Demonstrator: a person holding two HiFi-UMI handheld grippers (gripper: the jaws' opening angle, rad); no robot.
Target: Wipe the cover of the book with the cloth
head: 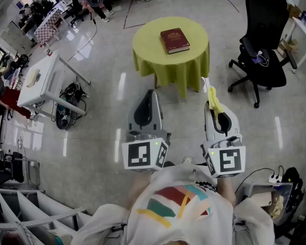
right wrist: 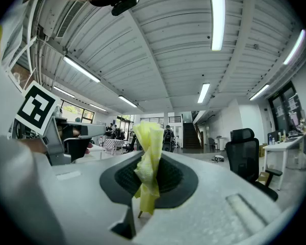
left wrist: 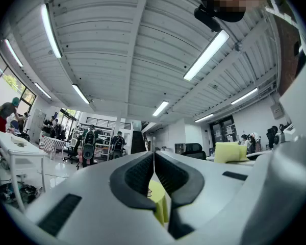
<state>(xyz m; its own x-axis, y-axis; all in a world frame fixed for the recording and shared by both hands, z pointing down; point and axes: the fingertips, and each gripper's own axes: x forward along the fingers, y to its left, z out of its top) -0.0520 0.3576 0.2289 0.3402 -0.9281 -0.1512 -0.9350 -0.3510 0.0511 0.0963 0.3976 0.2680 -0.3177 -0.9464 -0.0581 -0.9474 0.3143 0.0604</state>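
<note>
Nearest the person, the left gripper [head: 151, 93] is held over bare floor, jaws closed together with nothing between them. Beside it, the right gripper [head: 211, 90] has its jaws clamped on a bunched yellow cloth [head: 214, 103], which sticks out past the tips. Farther ahead, well apart from both, stands a round table [head: 148, 57] draped in yellow-green. The dark red book [head: 174, 40] lies closed near its centre. A black office chair [head: 262, 45] stands to the table's right.

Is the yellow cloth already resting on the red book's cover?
No, the yellow cloth is pinched in the right gripper's jaws, while the red book lies bare on the round table.
</note>
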